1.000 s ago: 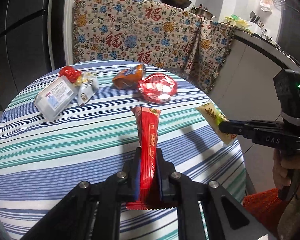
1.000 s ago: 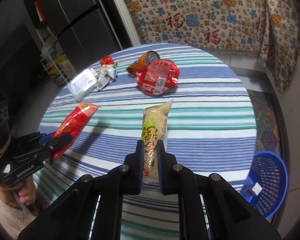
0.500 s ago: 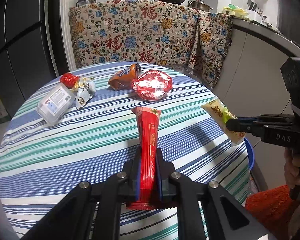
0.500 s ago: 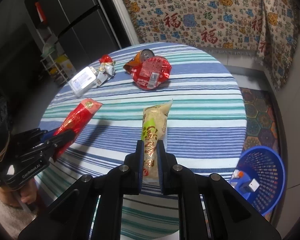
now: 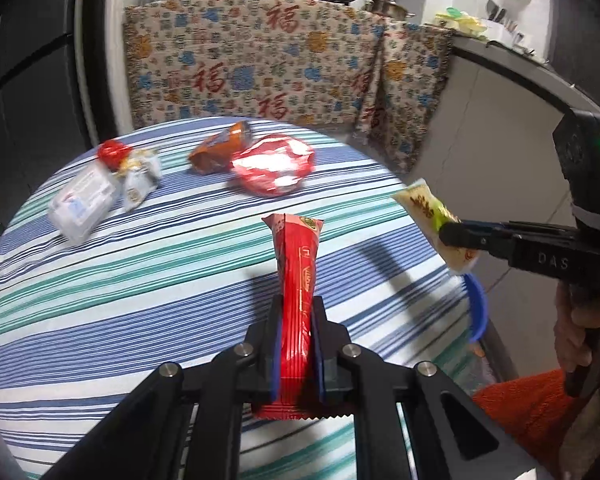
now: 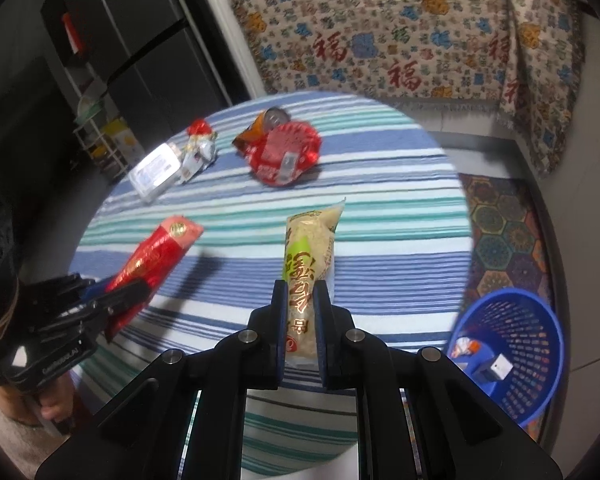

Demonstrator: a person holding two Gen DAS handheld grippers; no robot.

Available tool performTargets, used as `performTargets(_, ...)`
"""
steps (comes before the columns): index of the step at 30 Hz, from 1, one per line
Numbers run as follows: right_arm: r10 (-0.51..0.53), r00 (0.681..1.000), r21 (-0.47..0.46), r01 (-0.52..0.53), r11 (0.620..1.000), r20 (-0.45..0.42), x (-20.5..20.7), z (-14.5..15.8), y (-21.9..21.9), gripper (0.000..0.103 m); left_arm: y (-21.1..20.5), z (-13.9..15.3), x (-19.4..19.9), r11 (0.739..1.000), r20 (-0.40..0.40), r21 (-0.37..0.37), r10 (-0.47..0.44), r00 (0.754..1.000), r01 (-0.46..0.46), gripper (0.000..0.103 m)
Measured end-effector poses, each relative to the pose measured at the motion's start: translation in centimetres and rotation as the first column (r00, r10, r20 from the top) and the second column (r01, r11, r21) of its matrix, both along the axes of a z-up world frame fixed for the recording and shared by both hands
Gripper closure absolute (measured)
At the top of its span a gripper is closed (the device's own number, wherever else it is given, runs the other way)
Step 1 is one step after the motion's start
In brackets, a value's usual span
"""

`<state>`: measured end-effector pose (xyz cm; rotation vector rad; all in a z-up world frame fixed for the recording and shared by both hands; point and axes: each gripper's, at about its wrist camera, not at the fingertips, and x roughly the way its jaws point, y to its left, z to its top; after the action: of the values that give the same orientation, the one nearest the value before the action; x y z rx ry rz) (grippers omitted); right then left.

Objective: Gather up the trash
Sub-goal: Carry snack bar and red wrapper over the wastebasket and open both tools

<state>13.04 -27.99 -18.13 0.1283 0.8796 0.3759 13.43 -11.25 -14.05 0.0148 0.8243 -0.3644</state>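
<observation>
Left gripper (image 5: 296, 344): I am pinching the long red foil snack wrapper (image 5: 296, 280) between its pads; the wrapper is standing up above the striped blue-and-green tablecloth (image 5: 140, 280), not touching it.
Right gripper (image 6: 300, 320): I am clamping the pale yellow-green plastic snack packet (image 6: 310, 256), and it is also hanging clear of the cloth.
Basket: the blue plastic mesh basket (image 6: 512, 344) is waiting on the floor just beside the table, with a few small pieces already inside.
Left to do: I judge both held pieces are not yet dropped.
Far side: the round red foil lid (image 6: 286, 152), orange crushed can (image 6: 260, 128), clear plastic box (image 6: 154, 170) and small crumpled wrappers (image 6: 200, 144) are lying there uncollected.
Views: only the right view is showing inside the basket; the left is showing only a part of its rim.
</observation>
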Motion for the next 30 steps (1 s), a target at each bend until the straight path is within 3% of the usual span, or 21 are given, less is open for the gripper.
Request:
performTargets(4, -0.076, 0.997, -0.047, 0.077, 0.996, 0.023, -0.1, 2.4, -4.4, 0.092, -4.3, 2.0, -0.4, 0.995, 0.022, -0.035, -0.093, 0.995, 0.093, 0.091)
performTargets(7, -0.159, 0.987, -0.078, 0.160, 0.984, 0.013, 0.4, 3.8, -9.3, 0.092, -8.7, 2.7, 0.0, 0.982, -0.005, -0.089, -0.170, 0.986, 0.168, 0.091)
performTargets(12, -0.256, 0.967, -0.119, 0.252, 0.960, -0.019, 1.0, 3.5, -16.2, 0.092, -16.8, 2.3, 1.4, 0.961, -0.045, -0.117, -0.256, 0.965, 0.250, 0.091)
performTargets(20, -0.391, 0.917, -0.075, 0.385, 0.920, -0.083, 1.1, -1.0, -25.5, 0.092, -26.7, -2.1, 4.3, 0.943, -0.106, -0.131, -0.320, 0.941, 0.306, 0.091)
performTargets(23, -0.391, 0.916, -0.071, 0.386, 0.920, -0.087, 1.4, -1.7, -26.8, 0.092, -29.6, -4.2, 5.0, 0.938, -0.123, -0.122, -0.338, 0.933, 0.324, 0.091)
performTargets(30, -0.409, 0.904, -0.042, 0.407, 0.912, -0.121, 1.9, -2.9, -28.7, 0.091, -32.0, -7.8, 6.7, 0.944, -0.164, -0.094, -0.329, 0.930, 0.318, 0.091)
